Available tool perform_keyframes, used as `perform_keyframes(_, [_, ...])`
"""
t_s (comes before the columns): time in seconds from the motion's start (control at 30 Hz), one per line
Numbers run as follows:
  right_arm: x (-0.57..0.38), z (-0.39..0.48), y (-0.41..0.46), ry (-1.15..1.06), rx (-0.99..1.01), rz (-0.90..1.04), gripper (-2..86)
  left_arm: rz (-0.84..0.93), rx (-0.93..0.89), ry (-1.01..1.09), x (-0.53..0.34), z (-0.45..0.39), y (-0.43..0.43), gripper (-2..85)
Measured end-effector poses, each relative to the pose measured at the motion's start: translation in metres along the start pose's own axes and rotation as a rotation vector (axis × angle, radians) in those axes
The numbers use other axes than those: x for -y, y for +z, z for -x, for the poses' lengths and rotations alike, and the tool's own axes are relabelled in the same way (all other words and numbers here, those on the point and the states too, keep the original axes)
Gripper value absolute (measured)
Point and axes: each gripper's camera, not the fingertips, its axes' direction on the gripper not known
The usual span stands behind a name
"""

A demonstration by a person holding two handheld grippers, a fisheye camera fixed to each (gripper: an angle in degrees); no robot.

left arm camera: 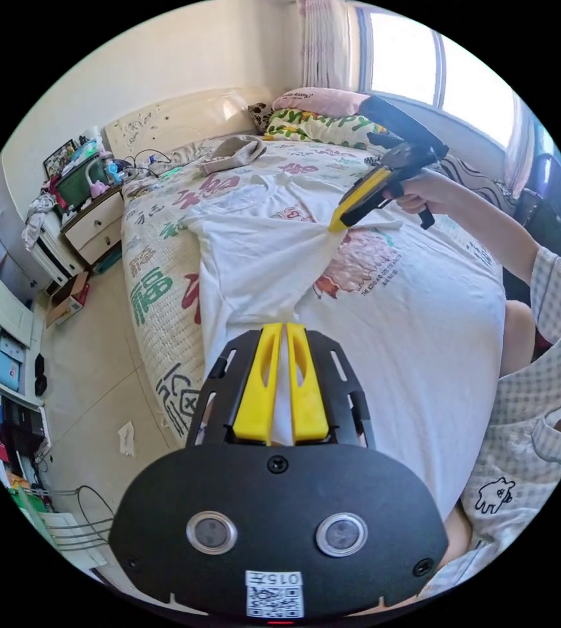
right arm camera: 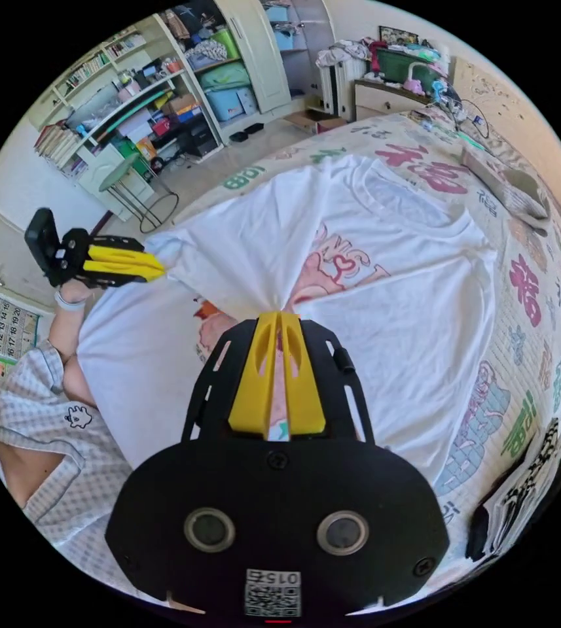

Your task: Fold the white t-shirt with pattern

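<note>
Both hand-held grippers [left arm camera: 283,327] [right arm camera: 279,317] pinch the bed-spread t-shirt [left arm camera: 385,327].

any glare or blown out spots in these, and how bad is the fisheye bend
Left gripper view: the window is blown out to white, and the white t-shirt is bright but its print is still readable. Right gripper view: even daylight, no glare; shelves and bed edge curve strongly toward the rim.

white t-shirt [left arm camera: 254,261] | pink cartoon print with dark lettering on chest | spread front-up across the bed [left arm camera: 156,261], neckline toward the headboard | fabric pulled up into two taut peaks, lower part draped over the bed's edge
</note>
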Motion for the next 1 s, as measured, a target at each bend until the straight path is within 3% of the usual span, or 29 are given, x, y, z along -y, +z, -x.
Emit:
perform_keyframes(0.07, [-0.006, -0.007, -0.008, 0.010, -0.002, -0.030, 5.4, -0.019, -0.032, -0.020, -0.003, 0.010, -0.007, 3.7])
perform_keyframes(0.2, [0.009, -0.027, -0.039, 0.069, 0.043, -0.227, 7.7, -0.118, 0.072, -0.029, 0.001, 0.023, -0.028, 6.6])
perform_keyframes(0.27, [0.028, -0.033, -0.042, 0.075, 0.093, -0.265, 8.3, -0.077, 0.111, -0.010, 0.011, 0.026, -0.015, 6.5])
perform_keyframes(0.37, [0.064, -0.041, -0.031, 0.122, 0.078, -0.288, 8.5, -0.035, 0.180, -0.040, 0.022, 0.043, 0.018, 3.9])
perform_keyframes(0.5, [0.108, -0.051, -0.005, 0.212, 0.004, -0.237, 8.6, -0.064, 0.080, -0.082, 0.018, 0.062, 0.031, 0.7])
perform_keyframes(0.77, [0.111, -0.065, 0.006, 0.314, -0.078, -0.268, 2.3, -0.033, 0.110, -0.039, 0.009, 0.065, 0.039, 0.1])
perform_keyframes(0.93, [0.083, -0.057, -0.009, 0.245, -0.086, -0.291, 5.5, -0.050, 0.156, -0.031, 0.010, 0.058, 0.030, 2.8])
perform_keyframes(1.0, [0.047, -0.041, -0.033, 0.110, -0.079, -0.370, 6.3, -0.111, 0.143, 0.041, 0.008, 0.042, 0.008, 5.6])
